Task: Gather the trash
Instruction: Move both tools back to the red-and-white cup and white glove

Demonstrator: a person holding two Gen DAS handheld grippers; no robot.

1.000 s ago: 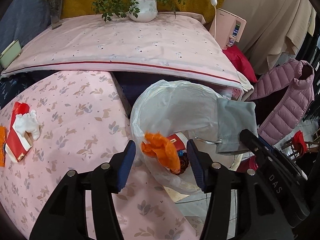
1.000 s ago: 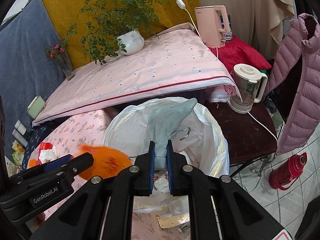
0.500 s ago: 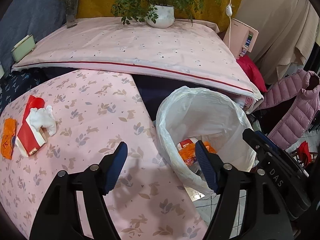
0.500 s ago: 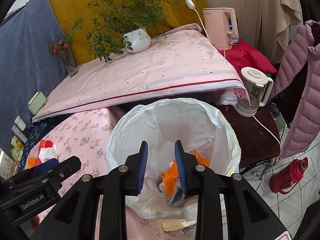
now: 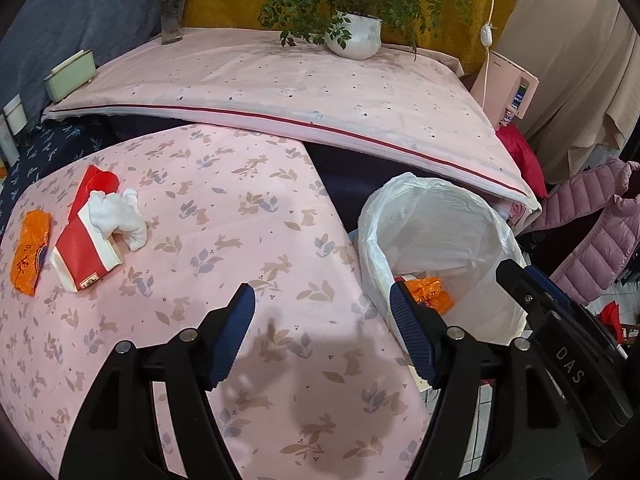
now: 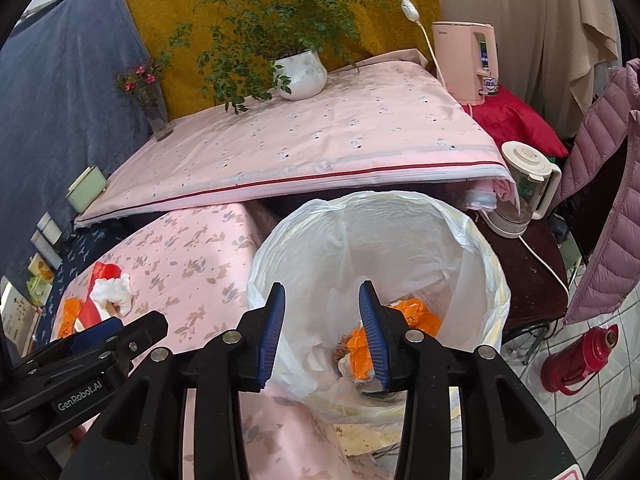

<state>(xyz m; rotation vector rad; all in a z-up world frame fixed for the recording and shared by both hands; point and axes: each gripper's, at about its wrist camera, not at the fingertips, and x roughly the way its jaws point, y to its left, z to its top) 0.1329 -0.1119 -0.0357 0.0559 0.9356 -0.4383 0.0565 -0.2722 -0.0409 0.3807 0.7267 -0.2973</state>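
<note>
**Left wrist view: both hand-held grippers empty, three scraps waiting on the worktop**

Left wrist view is showing your left hand-held gripper [image 5: 320, 332] standing wide open over the pink rabbit-print worktop [image 5: 248, 240], with nothing between its blue pads. Your right hand-held gripper [image 6: 322, 332] is hanging over the white plastic-lined bin [image 6: 480, 264]; its jaws are opening and nothing is sitting between them. Crumpled orange wrappers [image 6: 416, 316] are already lying at the bottom of the liner.

What you are still collecting is lying at the far left of the worktop: a flat orange foil packet [image 5: 30, 252], a red-and-white paper carton [image 5: 86, 256] just beside it, and a crumpled white tissue [image 5: 118, 218] resting on the carton's upper end.

All three are looking light. The tissue is soft and will likely crush to nothing, so you are better off pinching it through its bulk at the middle. The carton is probably thin and will buckle; taking it across its narrow sides near one end seems safest. The foil packet is likely slippery and lying flat, so you are looking for a raised crinkled edge to catch.
</note>
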